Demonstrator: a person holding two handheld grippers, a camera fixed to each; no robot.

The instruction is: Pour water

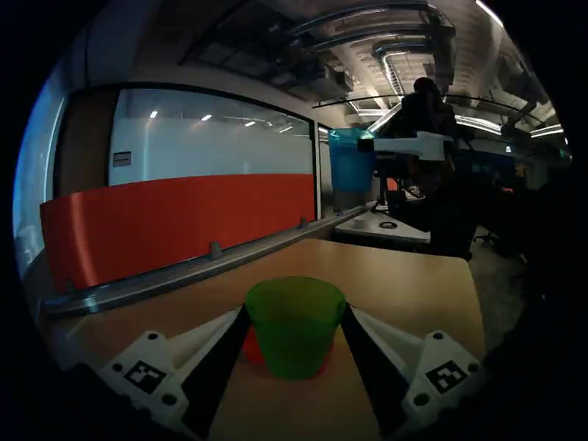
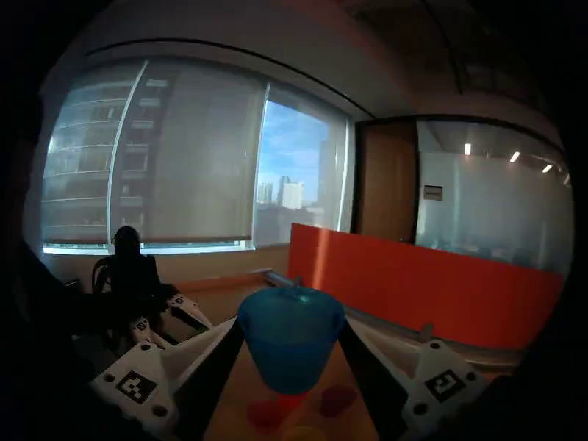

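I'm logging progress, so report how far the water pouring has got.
Done: both cups are gripped. The left claw clamps the green cup on the wooden table; the right claw holds the blue cup aloft. In hand: the blue cup is upright, untilted. Left: likely tipping it over the green cup.

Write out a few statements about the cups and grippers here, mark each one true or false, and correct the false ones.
1. The green cup stands upright between the fingers of the left gripper. True.
2. The blue cup rests on the table. False: the right gripper holds it up in the air.
3. The two cups touch each other. False: they are apart, and in the left gripper view the blue cup hangs well beyond the green one.
4. A red panel runs along one edge of the table. True.
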